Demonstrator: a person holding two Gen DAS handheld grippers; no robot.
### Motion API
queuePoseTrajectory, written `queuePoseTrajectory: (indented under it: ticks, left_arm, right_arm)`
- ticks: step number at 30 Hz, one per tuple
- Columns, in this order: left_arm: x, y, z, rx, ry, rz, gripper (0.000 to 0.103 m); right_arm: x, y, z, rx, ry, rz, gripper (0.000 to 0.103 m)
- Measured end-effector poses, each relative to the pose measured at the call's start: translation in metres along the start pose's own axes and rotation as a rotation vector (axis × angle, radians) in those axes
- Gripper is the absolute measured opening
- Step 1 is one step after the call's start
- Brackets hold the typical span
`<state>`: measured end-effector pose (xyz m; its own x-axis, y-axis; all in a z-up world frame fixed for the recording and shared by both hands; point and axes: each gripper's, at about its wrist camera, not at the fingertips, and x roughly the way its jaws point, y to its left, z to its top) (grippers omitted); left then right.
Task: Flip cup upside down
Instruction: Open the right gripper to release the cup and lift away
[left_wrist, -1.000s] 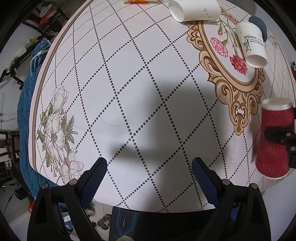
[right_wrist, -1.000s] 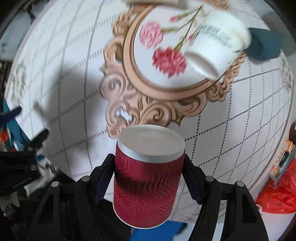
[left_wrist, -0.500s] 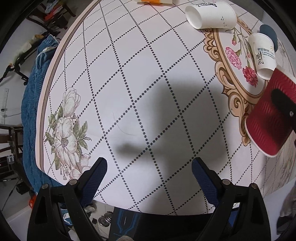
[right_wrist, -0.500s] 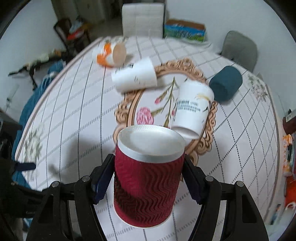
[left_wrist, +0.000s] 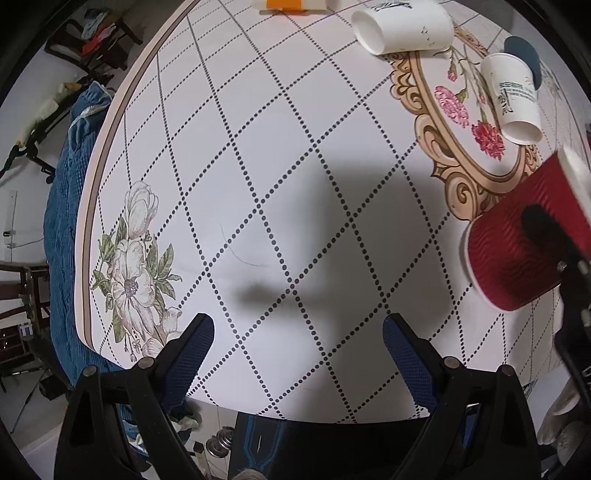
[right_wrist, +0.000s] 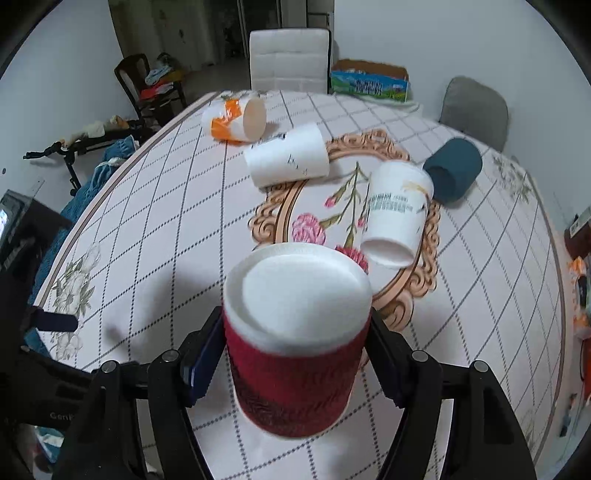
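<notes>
Right gripper (right_wrist: 295, 354): pinching the red cup (right_wrist: 295, 369) across its ribbed wall, one finger on each side.
Red cup: between the right gripper's fingers, held off the table (left_wrist: 280, 155), tilted; white closed end faces away from the gripper, open rim toward it. Blurred in both views.
Left gripper (left_wrist: 297, 350): fingers spread wide, nothing between them, hanging over the table's near edge.
Open room: broad bare stretch of chequered cloth straight ahead of the left gripper, reaching to the curved table edge on its left; the red cup hangs at its far right.
Edges: table rim curves past a blue cloth (left_wrist: 70, 206) off the left gripper's left side.
Cups lying on their sides, ahead of the right gripper: four.
- white printed cup (right_wrist: 397, 214): nearest, just ahead and right, on the floral medallion.
- plain white cup (right_wrist: 288, 158): farther ahead.
- orange-and-white cup (right_wrist: 236, 120): farthest, ahead and left.
- dark teal cup (right_wrist: 454, 168): ahead, far right.
Chairs beyond the table: three.
</notes>
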<state>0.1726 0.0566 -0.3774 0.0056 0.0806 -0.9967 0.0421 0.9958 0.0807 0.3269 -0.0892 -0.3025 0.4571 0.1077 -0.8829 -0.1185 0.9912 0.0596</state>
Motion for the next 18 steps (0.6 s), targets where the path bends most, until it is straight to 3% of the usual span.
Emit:
queuePoseTrajectory:
  ticks: [5,12,16,18]
  left_arm:
    - [-0.021,-0.003,-0.001,0.016,-0.048,-0.018,0.094]
    - [-0.067,-0.01,-0.018,0.061,-0.162,-0.026,0.094]
    - [-0.098,-0.018,-0.027,0.048,-0.212,-0.064,0.094]
    - [-0.109,-0.015,-0.033,0.042,-0.239,-0.073,0.098]
  right_arm:
    - [-0.013,-0.002,-0.004,0.056,0.039,0.011,0.09]
    - [-0.063,-0.012,-0.019,0.145,0.054,-0.047,0.095]
    - [-0.093,-0.022,-0.034,0.195,0.081,-0.124,0.095]
    - [-0.108,-0.026,-0.041,0.214,0.082,-0.152,0.095]
